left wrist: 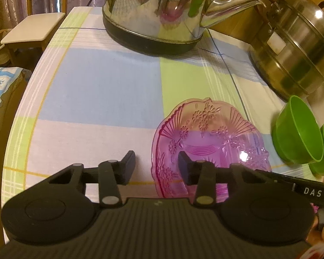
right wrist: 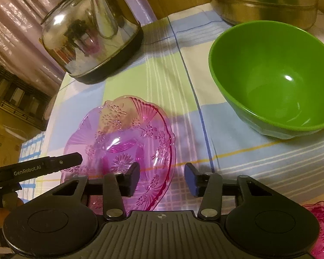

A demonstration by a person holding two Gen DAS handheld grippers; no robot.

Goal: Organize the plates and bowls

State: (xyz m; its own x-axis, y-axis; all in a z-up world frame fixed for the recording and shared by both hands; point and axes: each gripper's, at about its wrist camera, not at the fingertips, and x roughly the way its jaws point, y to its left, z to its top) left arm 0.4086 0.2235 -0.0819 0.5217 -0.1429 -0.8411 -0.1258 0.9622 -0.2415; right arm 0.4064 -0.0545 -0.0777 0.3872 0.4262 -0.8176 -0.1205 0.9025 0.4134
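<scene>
Two grippers, left [left wrist: 156, 166] and right [right wrist: 162, 178], hung open-jawed and empty flanking a translucent pink pressed-glass plate [right wrist: 123, 142], tilted, beside a round green plastic bowl [right wrist: 274, 77].

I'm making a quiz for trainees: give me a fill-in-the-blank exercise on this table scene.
1. The translucent patterned plate is ____ in colour.
2. The plastic bowl beside it is ____.
3. The shiny steel kettle stands on a checked ____.
4. Both the left gripper and right gripper are ____.

Missing words: pink; green; tablecloth; open
</scene>
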